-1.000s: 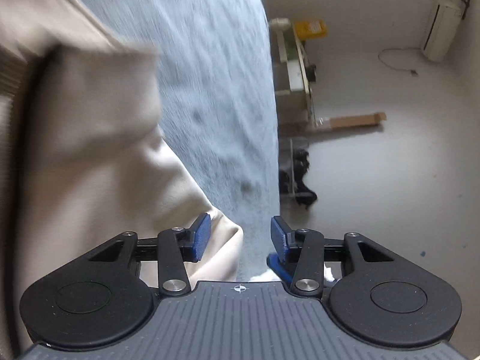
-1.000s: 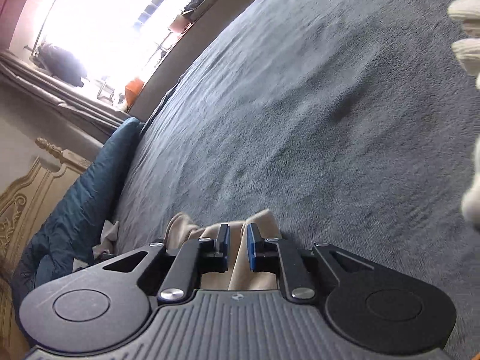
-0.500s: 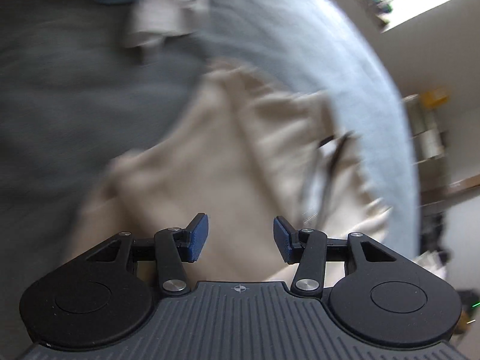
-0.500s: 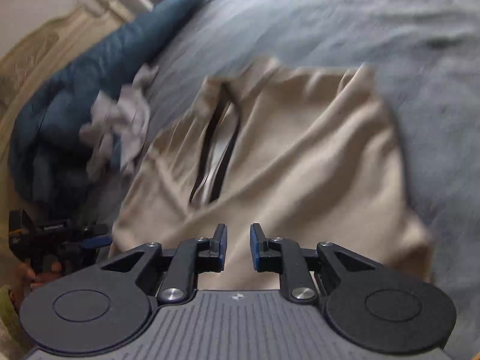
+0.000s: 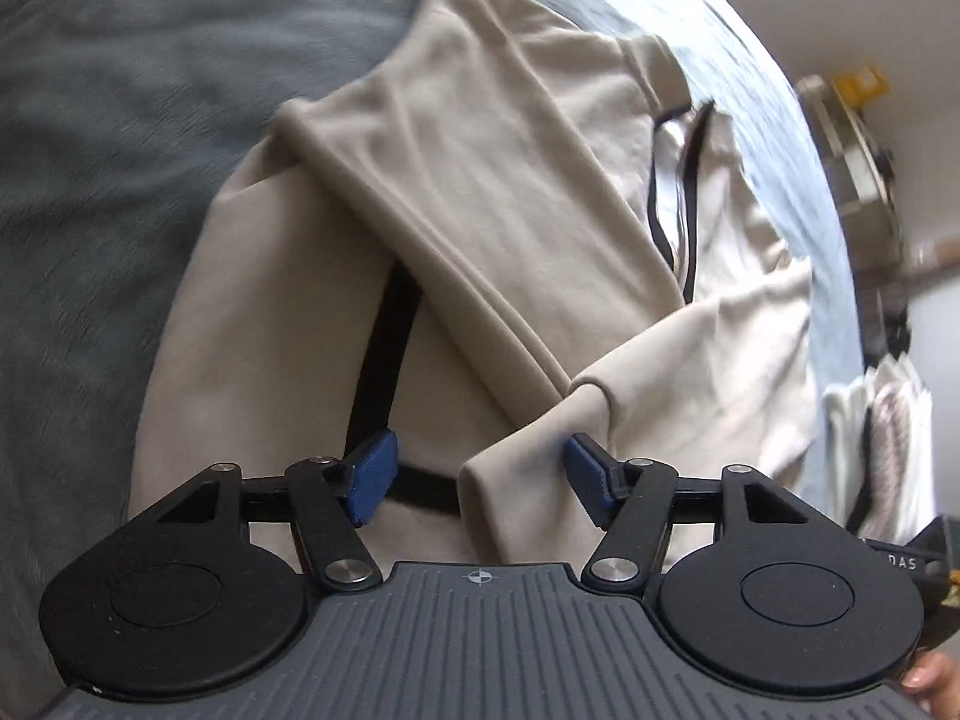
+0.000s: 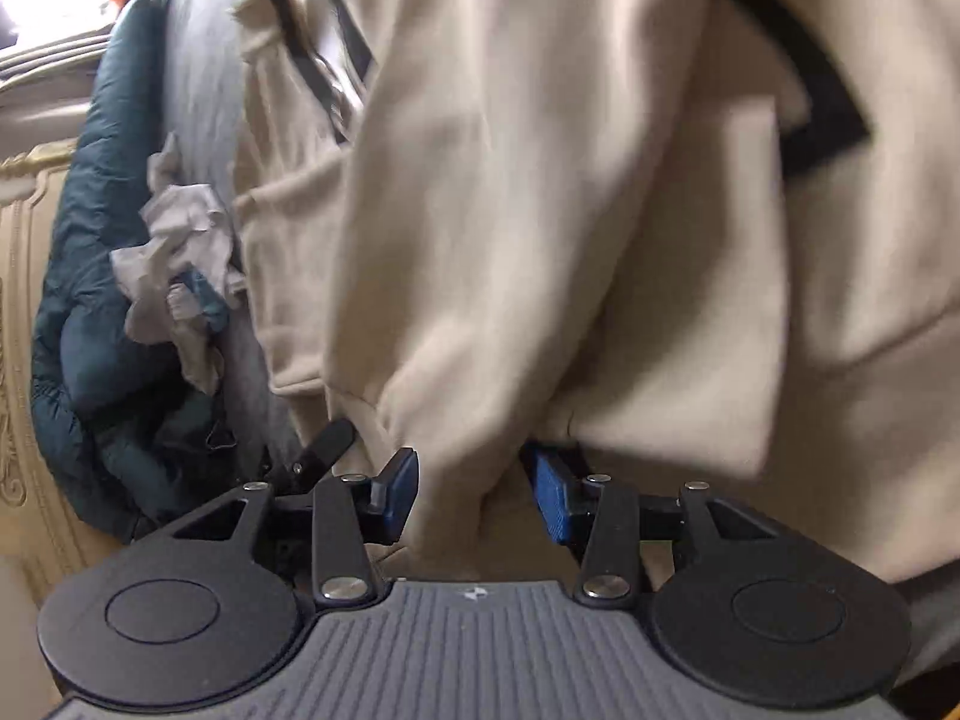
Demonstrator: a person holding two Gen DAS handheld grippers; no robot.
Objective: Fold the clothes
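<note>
While spread across the grey bed (image 5: 90, 192), beige garment (image 5: 480, 180) lies partly folded. Left claw (image 5: 477, 474) wide over a sleeve fold; right claw (image 6: 474, 495) wide, cloth bunched between jaws.

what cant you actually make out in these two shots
- Left wrist view: the beige garment's near hem is hidden behind the left gripper.
- Right wrist view: the garment fills the frame, blurred; fabric lies between the right gripper's jaws, but any pinch is unclear.
- The bedspread is blurred.
</note>
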